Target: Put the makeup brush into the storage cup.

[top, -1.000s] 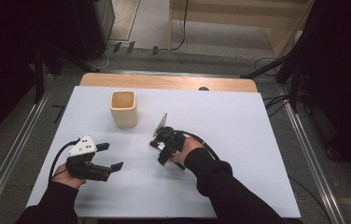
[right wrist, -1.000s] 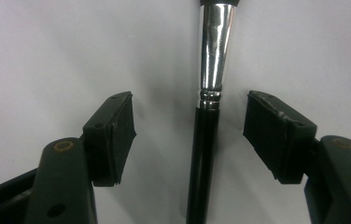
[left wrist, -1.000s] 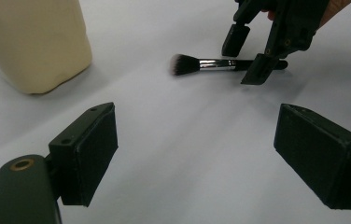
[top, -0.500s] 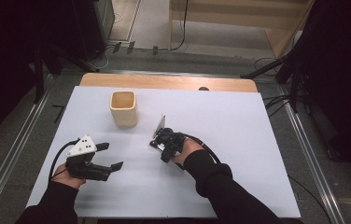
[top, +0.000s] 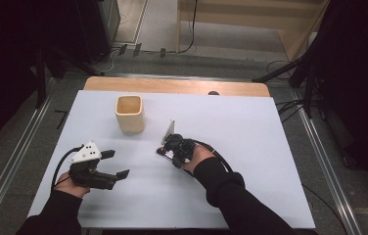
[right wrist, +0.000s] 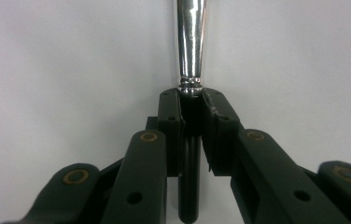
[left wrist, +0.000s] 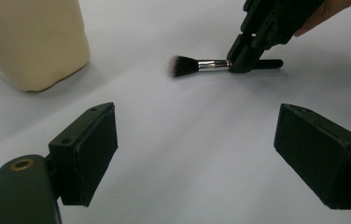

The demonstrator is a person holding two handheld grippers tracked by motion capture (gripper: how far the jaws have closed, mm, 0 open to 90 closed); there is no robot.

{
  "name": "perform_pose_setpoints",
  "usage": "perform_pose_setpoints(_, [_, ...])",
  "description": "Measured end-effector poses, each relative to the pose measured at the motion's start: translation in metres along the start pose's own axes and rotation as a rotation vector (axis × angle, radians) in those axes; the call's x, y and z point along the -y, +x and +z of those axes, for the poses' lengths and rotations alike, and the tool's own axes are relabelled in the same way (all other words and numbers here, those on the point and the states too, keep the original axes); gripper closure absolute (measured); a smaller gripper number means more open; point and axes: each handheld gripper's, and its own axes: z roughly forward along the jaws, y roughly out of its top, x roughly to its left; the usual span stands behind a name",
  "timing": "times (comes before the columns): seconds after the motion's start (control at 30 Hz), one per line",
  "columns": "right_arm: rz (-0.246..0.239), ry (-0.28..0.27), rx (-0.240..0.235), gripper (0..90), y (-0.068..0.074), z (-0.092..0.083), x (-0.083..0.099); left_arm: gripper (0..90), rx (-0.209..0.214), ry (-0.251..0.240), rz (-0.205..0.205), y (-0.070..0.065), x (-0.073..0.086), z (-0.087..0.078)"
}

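My right gripper (right wrist: 191, 109), whose jaws have just been closing, is clamped on a black-handled makeup brush with a chrome ferrule (left wrist: 211, 64), pads pressing the handle just behind the ferrule. The brush lies flat on the white table (top: 250, 127), its dark bristle tuft pointing away from the gripper. No brand, label or writing can be read on anything. My left gripper (top: 116, 164) hovers well apart to the left, jaws spread wide with nothing between them. A cream, square-sided wooden cup (top: 129, 113) stands upright beyond it, near the brush tip, with bare tabletop between.
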Motion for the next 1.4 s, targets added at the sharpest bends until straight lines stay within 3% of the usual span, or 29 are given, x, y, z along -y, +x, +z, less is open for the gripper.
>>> perform_pose_setpoints(0.27, [0.006, 0.007, -0.013, 80.6, -0.002, 0.000, -0.001, 14.0, 0.004, -0.005, -0.011, 0.001, 0.000, -0.001])
perform_pose_setpoints(0.67, [0.032, 0.039, -0.072, 80.7, -0.010, -0.004, -0.002, 13.8, 0.013, 0.007, -0.031, 0.001, -0.001, 0.001])
perform_pose_setpoints(0.93, [0.030, 0.025, -0.091, 80.7, -0.014, -0.013, 0.001, 13.8, 0.031, 0.006, -0.033, -0.001, -0.002, 0.003])
perform_pose_setpoints(1.4, [0.038, -0.027, -0.141, 80.8, -0.023, -0.031, 0.007, 14.0, 0.075, -0.017, -0.076, 0.001, -0.004, 0.002])
